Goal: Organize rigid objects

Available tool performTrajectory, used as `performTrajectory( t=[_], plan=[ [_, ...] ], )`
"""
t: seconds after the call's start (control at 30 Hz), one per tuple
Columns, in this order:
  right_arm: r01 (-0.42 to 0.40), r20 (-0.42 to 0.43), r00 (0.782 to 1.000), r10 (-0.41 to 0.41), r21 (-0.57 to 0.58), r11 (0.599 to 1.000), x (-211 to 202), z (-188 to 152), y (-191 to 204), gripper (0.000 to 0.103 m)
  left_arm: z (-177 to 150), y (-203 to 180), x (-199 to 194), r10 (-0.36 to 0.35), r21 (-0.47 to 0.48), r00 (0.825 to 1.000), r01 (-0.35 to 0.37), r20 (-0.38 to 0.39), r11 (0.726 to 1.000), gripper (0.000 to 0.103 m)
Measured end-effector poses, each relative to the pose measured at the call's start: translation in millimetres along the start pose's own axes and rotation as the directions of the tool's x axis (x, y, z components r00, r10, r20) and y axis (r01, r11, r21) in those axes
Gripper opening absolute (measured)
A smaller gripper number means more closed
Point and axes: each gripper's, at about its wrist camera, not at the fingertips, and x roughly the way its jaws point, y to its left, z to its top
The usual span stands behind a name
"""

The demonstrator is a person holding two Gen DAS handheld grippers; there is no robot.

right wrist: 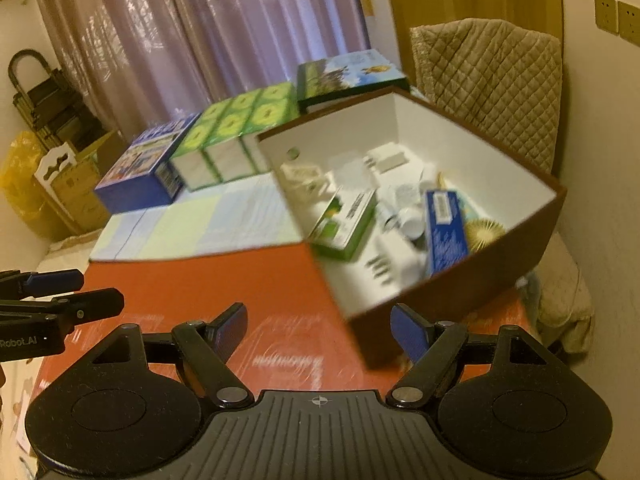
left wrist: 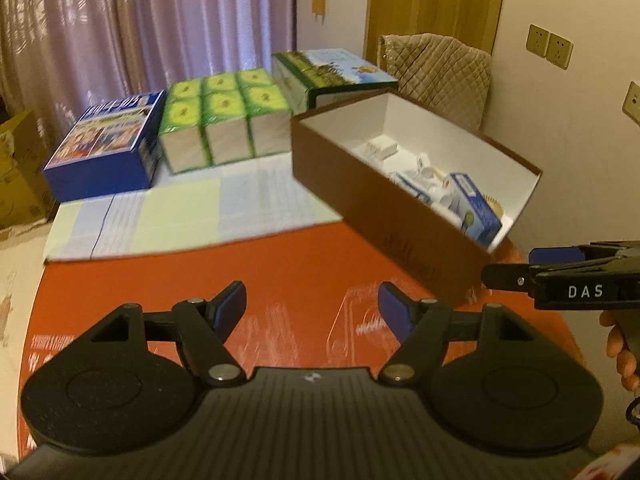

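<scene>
Currently both grippers hang over the red table (left wrist: 288, 264) with nothing held: left gripper (left wrist: 312, 300) fingers apart, right gripper (right wrist: 318, 322) fingers apart. Brown open box (left wrist: 384, 208) sits at the table's right edge, holding a blue carton (right wrist: 446, 232), a green carton (right wrist: 344, 224) and small white items. Blue box (left wrist: 104, 152), green tissue pack (left wrist: 224, 120) and landscape-print box (left wrist: 328, 72) line the far edge.
</scene>
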Motion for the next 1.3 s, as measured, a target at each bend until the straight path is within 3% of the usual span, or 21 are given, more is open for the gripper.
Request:
performTrajectory(
  t=[0.6, 0.97, 1.3],
  plan=[
    [-0.018, -0.065, 0.998, 0.015, -0.044, 0.999, -40.2, -102.7, 90.6, 0.076, -106.8, 44.9, -84.0, 0.012, -0.053, 0.998, -0.015, -0.055, 0.999, 0.069],
    [-0.040, -0.074, 0.997, 0.034, -0.078, 0.996, -52.1, -127.1, 120.2, 0.076, -136.5, 58.0, -106.4, 0.030, -0.081, 0.998, -0.035, -0.059, 0.996, 0.069],
    [-0.040, -0.083, 0.996, 0.033, -0.080, 0.996, -52.7, -136.8, 128.1, 0.076, -144.2, 61.9, -111.2, 0.036, -0.082, 0.997, -0.041, -0.064, 0.996, 0.069]
  ],
)
